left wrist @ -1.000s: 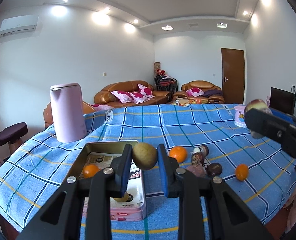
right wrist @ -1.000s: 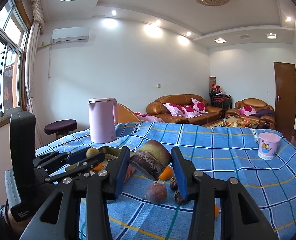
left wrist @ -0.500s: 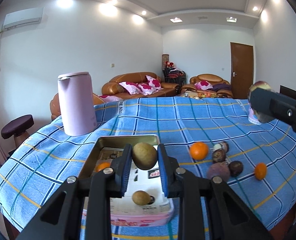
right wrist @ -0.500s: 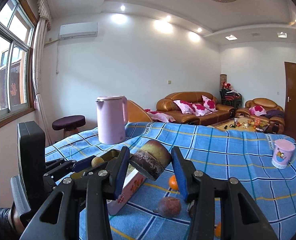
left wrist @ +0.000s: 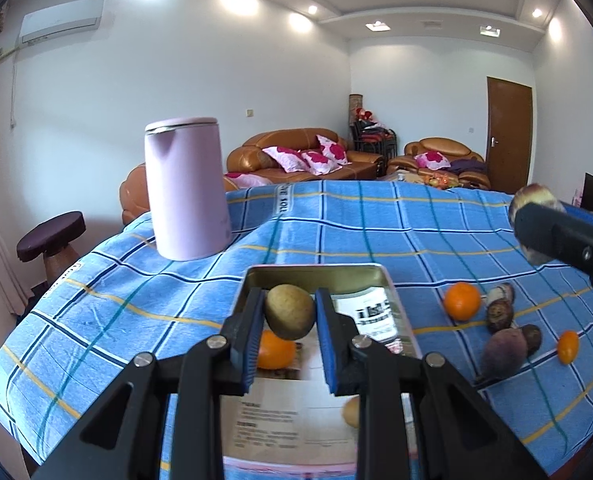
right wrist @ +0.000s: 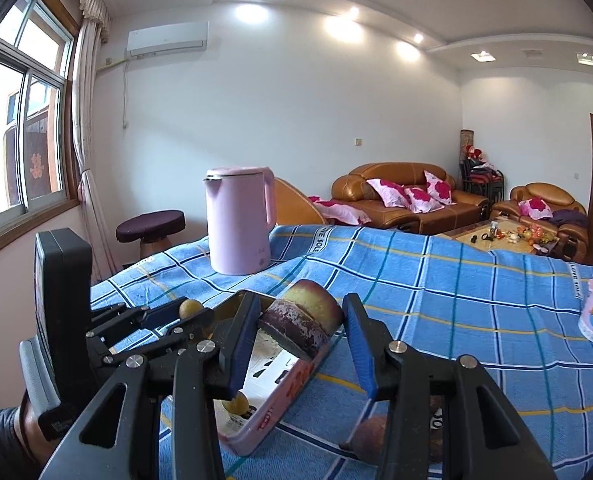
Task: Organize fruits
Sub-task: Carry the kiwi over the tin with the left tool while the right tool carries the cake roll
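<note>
Over the checkered tabletop (left wrist: pixel 376 232), a kiwi (left wrist: pixel 289 317) is gripped by the left gripper (left wrist: pixel 289 334) and a half purple, half yellow-green fruit (right wrist: pixel 302 322) by the right gripper (right wrist: pixel 302 344); both should be lowered into the tin tray (left wrist: pixel 388 292) before release.

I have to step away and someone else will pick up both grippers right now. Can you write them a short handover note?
Left gripper: shut on a brown-green kiwi-like fruit, held above the tin tray.
Right gripper: shut on a large purple and yellow fruit, over the tray's near edge.
Done: an orange and a small yellow-brown fruit already lie in the tray.
Left: set both held fruits in the tray, then collect those loose on the blue plaid cloth: two oranges and several dark purple fruits.
</note>
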